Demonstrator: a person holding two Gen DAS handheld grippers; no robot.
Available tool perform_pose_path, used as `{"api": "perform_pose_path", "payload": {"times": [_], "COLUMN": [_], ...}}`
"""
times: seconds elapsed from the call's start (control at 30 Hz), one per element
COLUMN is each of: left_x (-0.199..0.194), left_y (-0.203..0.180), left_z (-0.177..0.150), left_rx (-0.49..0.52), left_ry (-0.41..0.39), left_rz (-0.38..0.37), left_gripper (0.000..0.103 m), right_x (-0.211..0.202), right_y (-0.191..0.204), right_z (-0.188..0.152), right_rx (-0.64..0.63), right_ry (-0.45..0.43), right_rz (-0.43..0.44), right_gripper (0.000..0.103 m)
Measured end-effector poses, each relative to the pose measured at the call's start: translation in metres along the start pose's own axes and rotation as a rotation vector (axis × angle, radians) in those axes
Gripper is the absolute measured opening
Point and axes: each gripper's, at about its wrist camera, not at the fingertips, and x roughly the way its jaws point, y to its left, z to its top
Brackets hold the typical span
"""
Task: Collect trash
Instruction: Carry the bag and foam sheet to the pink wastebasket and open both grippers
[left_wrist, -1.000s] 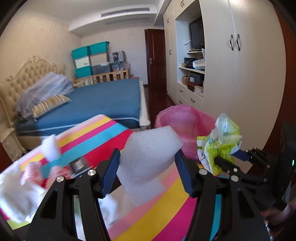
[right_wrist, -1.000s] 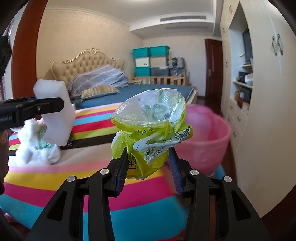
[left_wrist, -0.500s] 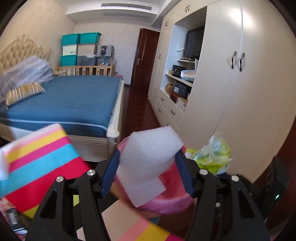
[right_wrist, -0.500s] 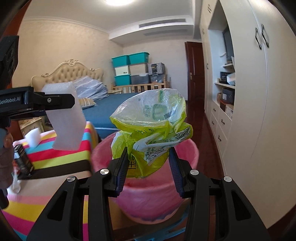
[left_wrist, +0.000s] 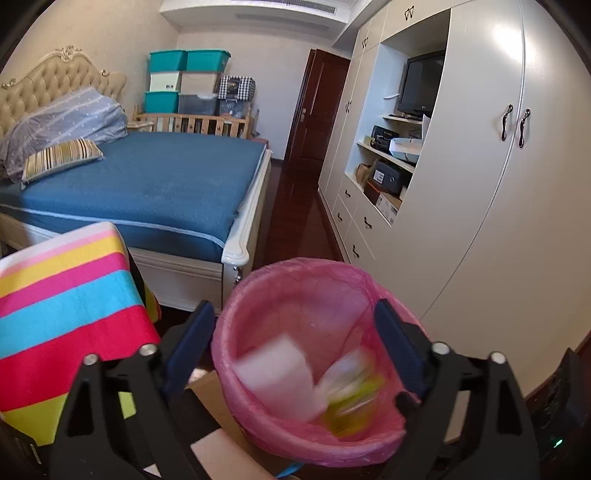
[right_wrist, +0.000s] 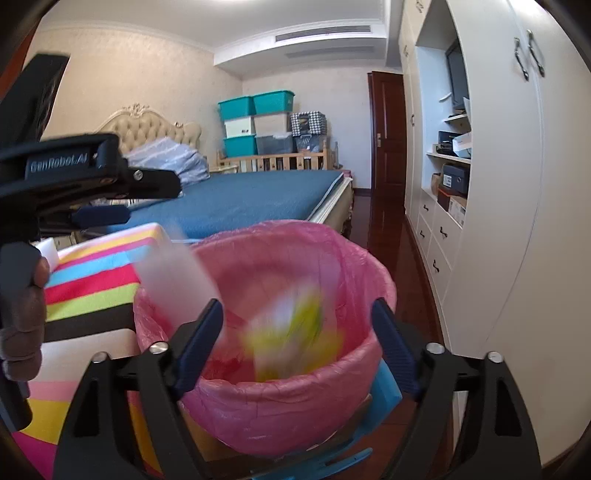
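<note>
Two wrist views, one bedroom scene.

Left gripper (left_wrist: 292, 305): stood wide, jaws just opened, nothing between pads (left_wrist: 192, 339); hung above bin (left_wrist: 295, 263), tilted down toward its mouth.

Right gripper (right_wrist: 297, 304): likewise wide, jaws just opened, pads bare; hung above same bin from nearer side.

Foam (left_wrist: 275, 363): white block, blurred, clear of both grippers; lay within pink liner in left view, showed at bin's left rim below left gripper in right view.

Bag (left_wrist: 351, 387): yellow-green, crumpled, blurred; sat inside liner just right of foam, touching or overlapping it, exact contact not discernible.

Bin: round, lined in pink plastic, mouth open upward; stood on dark floor beside cloth (left_wrist: 66, 295), between cloth and wardrobe (left_wrist: 480, 184).

Cloth: striped pink, yellow, blue and red, draped over low surface left of bin.

Hand (right_wrist: 22, 314): wrapped round left gripper's handle at left edge of right view.

Bed (left_wrist: 147, 177): blue cover, well behind bin.
</note>
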Motion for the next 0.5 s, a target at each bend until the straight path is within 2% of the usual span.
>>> {"api": "perform_pose_path", "payload": {"times": [0.17,0.27,0.5], "left_x": [-0.022,-0.047,-0.119], "left_y": [0.014,0.019,0.021], "left_z": [-0.002,-0.01,-0.04], "left_rx": [-0.054,-0.063,0.031], "left_ry": [-0.028,-0.058,-0.128], "left_rz": [-0.018,-0.026,-0.016], "left_gripper": [0.098,0.098,0.098], "right_x": [-0.032,-0.052,-0.094], "right_y": [-0.004,-0.006,0.02], "right_z": [-0.002,0.0,-0.008], "right_rx": [0.029,0.027,0.024], "right_ry": [-0.046,-0.075,-0.089], "right_rz": [-0.013,-0.021,-0.003], "right_gripper": [0.085,0.085,0.085]}}
